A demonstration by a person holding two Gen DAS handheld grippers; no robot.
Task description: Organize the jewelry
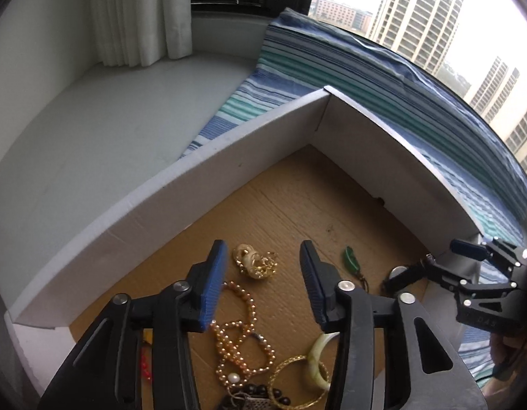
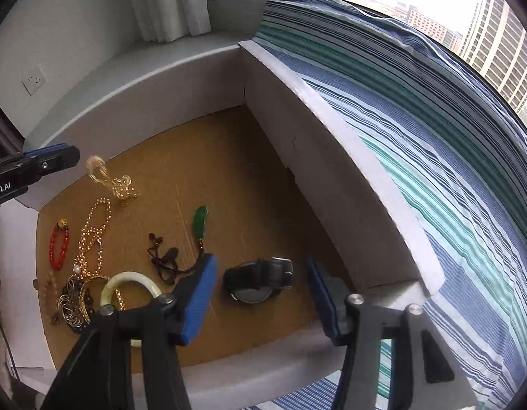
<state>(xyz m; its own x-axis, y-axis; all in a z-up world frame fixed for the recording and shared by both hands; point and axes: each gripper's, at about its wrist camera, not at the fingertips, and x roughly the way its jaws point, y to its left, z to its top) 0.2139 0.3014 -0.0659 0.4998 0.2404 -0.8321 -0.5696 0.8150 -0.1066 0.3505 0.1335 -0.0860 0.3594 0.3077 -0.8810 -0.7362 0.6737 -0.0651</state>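
Down in a shallow white-walled cardboard box (image 2: 332,157) with a brown floor lies the jewelry, mostly heaped toward one side: a gold bead necklace (image 2: 92,232), a red bead bracelet (image 2: 58,246), a pale jade bangle (image 2: 133,282), thin gold bangles (image 1: 297,379) and a gold trinket cluster (image 2: 121,188). A green leaf pendant (image 2: 200,222) on a dark cord lies apart near the middle, and a black wristwatch (image 2: 260,280) sits nearer the box's striped-cushion side. The right gripper (image 2: 260,297) hangs over the watch with its jaws spread and nothing between the pads; the left gripper (image 1: 260,290) hovers over the necklace and the trinket cluster, jaws likewise spread and empty. Nothing is lifted yet, so this looks like the reach before a first pick. The watch seems the right hand's likely target; it would call for lowering straight down and closing across the case or strap. The tangled beads may drag neighbours along. Box walls stand close on the watch's side, while the far half of the floor is bare and free for sorting.
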